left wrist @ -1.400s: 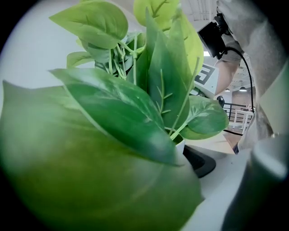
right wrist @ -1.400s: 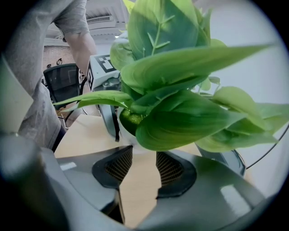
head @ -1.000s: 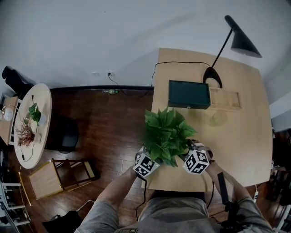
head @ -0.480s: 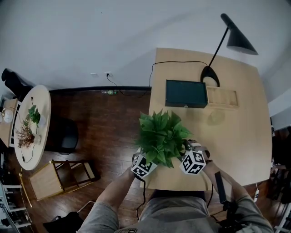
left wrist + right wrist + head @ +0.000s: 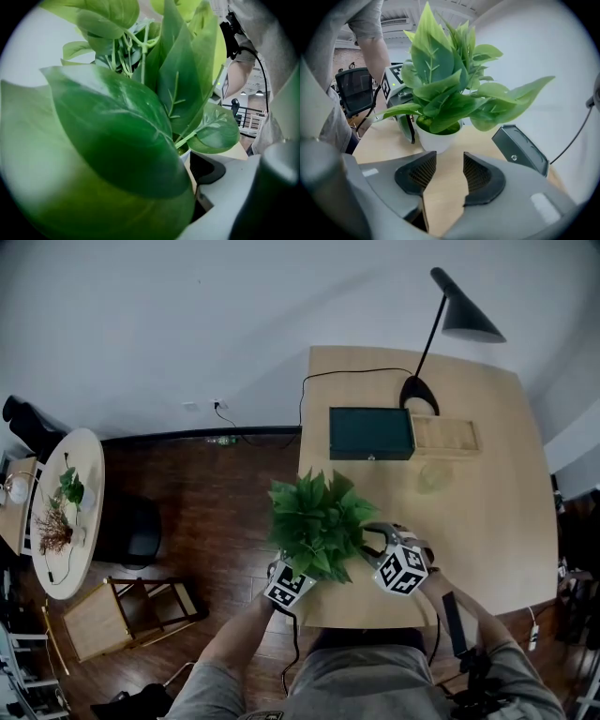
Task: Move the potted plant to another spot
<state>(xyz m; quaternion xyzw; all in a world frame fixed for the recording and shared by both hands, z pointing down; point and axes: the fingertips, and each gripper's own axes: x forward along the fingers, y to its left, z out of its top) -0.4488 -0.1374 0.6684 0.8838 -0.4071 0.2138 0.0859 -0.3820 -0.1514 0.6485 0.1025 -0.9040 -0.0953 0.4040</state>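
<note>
The potted plant (image 5: 314, 524), leafy green in a white pot (image 5: 437, 137), stands on the wooden table (image 5: 487, 502) near its front left corner. In the head view my right gripper (image 5: 373, 542) sits just right of the plant. Its jaws (image 5: 444, 171) are opening, with nothing between them and the pot a short way ahead. My left gripper (image 5: 292, 579) is at the plant's near left side. One of its fingers (image 5: 407, 127) lies along the pot's far side. In the left gripper view leaves hide one jaw; the other pad (image 5: 208, 168) stands beside the pot's rim.
A dark green box (image 5: 370, 433), a shallow wooden tray (image 5: 445, 435) and a black desk lamp (image 5: 441, 324) with its cable stand at the table's far side. Left of the table is dark wooden floor, with a wooden chair (image 5: 122, 610) and a round side table (image 5: 66, 502).
The gap between the plant and my right gripper has grown, and the pot now sits ahead of those jaws. The head camera has shifted, so the whole scene sits further left.
</note>
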